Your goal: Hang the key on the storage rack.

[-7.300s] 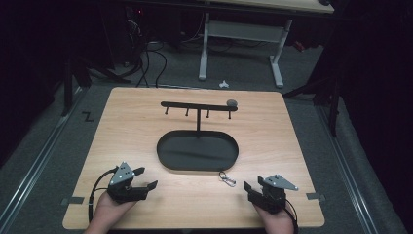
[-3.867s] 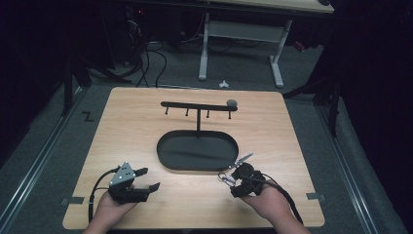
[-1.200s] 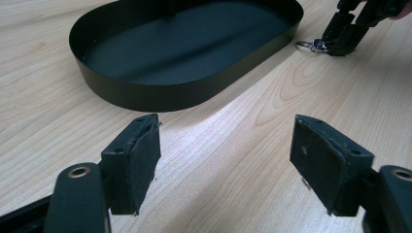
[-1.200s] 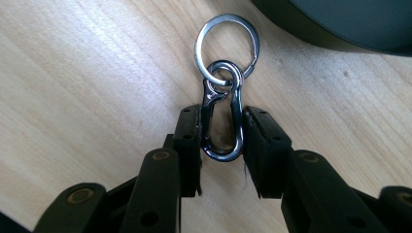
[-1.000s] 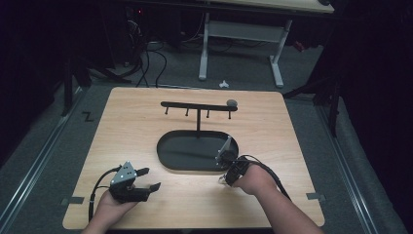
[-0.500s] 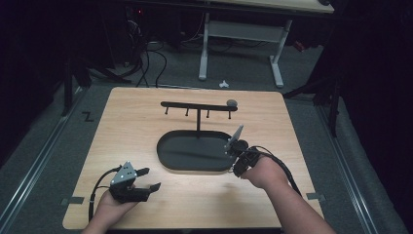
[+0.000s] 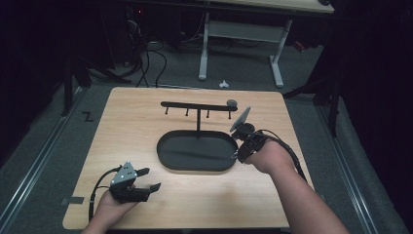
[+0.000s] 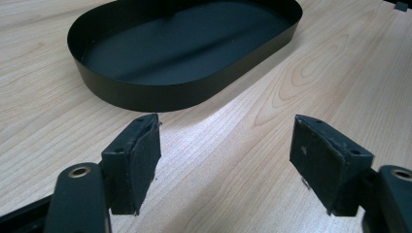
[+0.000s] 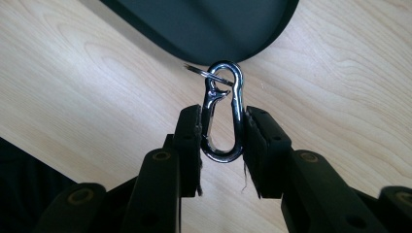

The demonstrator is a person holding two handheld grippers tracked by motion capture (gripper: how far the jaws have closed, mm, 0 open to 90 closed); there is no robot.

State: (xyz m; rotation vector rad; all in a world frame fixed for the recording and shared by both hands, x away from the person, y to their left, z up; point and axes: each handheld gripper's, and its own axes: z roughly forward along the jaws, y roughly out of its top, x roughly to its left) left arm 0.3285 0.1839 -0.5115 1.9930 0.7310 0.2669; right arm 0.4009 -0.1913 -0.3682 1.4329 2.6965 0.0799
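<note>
Black jaws, grey three-cornered plates, trailing black cables

No text, label, brand or number can be read on anything in these pictures.

A light wooden desk (image 7: 136,131) with rounded corners carries the things. Near its middle lies a black oval tray (image 7: 195,152) with a low upright wall. Just behind the tray stands a black rack (image 7: 197,106), a thin post bearing a long crossbar with short pegs hanging beneath.
</note>
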